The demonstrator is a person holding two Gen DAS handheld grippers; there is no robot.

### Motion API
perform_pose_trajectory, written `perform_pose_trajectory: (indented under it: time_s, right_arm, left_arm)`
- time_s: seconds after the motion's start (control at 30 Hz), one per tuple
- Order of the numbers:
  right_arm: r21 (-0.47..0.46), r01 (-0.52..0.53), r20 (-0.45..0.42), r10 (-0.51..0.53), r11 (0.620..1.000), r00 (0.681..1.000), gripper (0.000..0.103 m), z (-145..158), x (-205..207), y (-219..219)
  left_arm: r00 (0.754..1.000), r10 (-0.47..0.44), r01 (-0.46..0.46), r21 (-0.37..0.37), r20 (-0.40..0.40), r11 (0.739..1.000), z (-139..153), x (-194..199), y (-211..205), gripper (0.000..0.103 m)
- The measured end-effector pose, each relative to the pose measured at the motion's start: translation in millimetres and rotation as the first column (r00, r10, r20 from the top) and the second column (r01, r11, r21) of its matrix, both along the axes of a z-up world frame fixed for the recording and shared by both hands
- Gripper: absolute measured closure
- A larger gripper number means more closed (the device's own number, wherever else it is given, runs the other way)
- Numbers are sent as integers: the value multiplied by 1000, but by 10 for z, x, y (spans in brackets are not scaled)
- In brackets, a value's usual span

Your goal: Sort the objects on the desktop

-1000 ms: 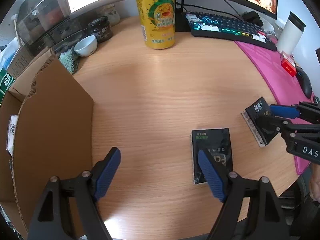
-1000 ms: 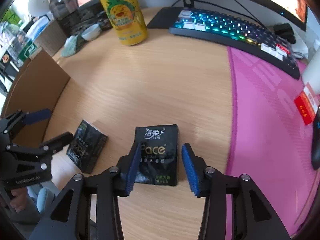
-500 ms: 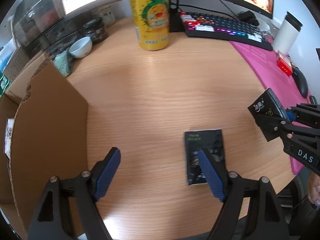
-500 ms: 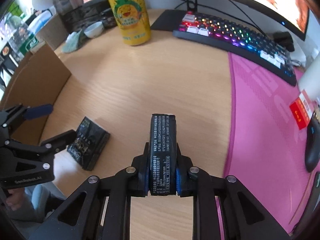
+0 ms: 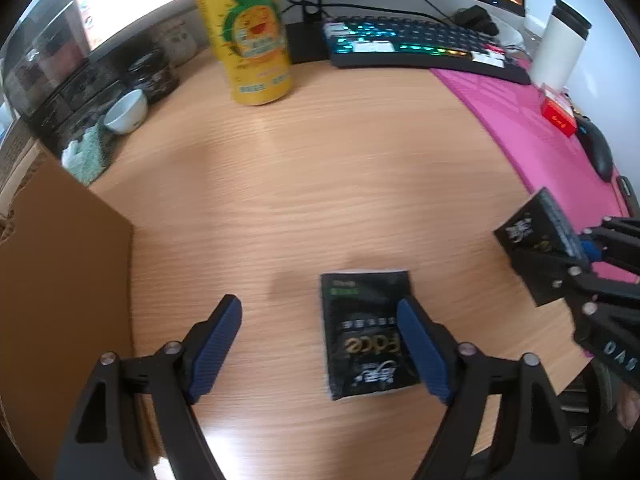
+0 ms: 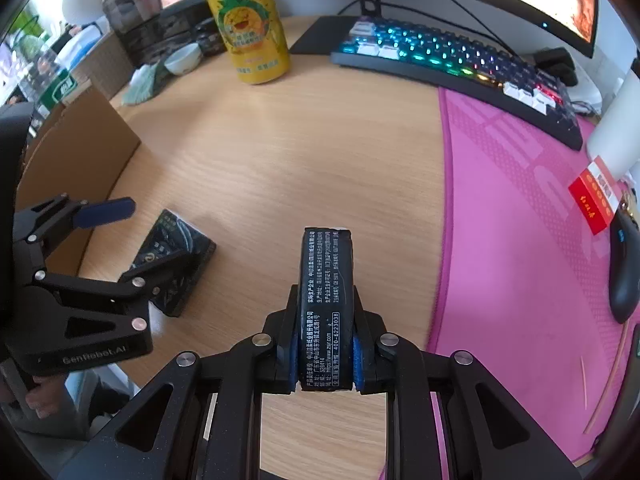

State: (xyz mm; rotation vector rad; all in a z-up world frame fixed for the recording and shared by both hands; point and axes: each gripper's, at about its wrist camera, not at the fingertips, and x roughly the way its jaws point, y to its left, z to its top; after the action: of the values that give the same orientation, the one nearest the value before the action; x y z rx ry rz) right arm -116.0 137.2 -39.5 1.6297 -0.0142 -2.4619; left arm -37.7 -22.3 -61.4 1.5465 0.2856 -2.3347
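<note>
My right gripper [image 6: 325, 344] is shut on a black tissue pack [image 6: 326, 280], held on edge above the wooden desk [image 6: 300, 152]; the held pack also shows in the left wrist view [image 5: 532, 236]. A second black tissue pack [image 5: 366, 332] lies flat on the desk by my left gripper's right finger. My left gripper [image 5: 320, 344] is open and empty just above the desk; the pack sits under its right finger [image 5: 420, 348]. In the right wrist view this pack [image 6: 176, 252] lies partly behind the left gripper [image 6: 120, 240].
A cardboard box [image 5: 60, 280] stands at the left. A yellow pineapple can [image 5: 244, 28], a small white bowl [image 5: 126, 112], a dark jar [image 5: 152, 72], a lit keyboard [image 5: 416, 48], a pink mat [image 5: 540, 132], a white tumbler [image 5: 560, 44], a red packet [image 5: 558, 118] and a mouse [image 5: 600, 152] lie farther back and right.
My right gripper closed on the tissue pack and lifted it on edge off the desk. My left gripper shifted slightly nearer the second pack, still open.
</note>
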Motion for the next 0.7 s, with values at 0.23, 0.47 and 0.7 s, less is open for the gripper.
perform_pose_trajectory:
  time_s: [0.23, 0.47, 0.7]
  right_arm:
    - [7, 4, 3, -4, 1000, 1000, 82, 8, 35, 47]
    - [-11, -14, -15, 14, 1000, 1000, 73, 79, 81, 41]
    - [-1, -8, -10, 8, 1000, 1000, 70, 90, 119, 23]
  left_arm:
    - [999, -29, 29, 57, 13, 998, -72, -123, 80, 84]
    - [1000, 3, -4, 43, 8, 999, -39, -79, 21, 84]
    - [1000, -2, 2, 11, -5, 1000, 39, -43, 55, 61]
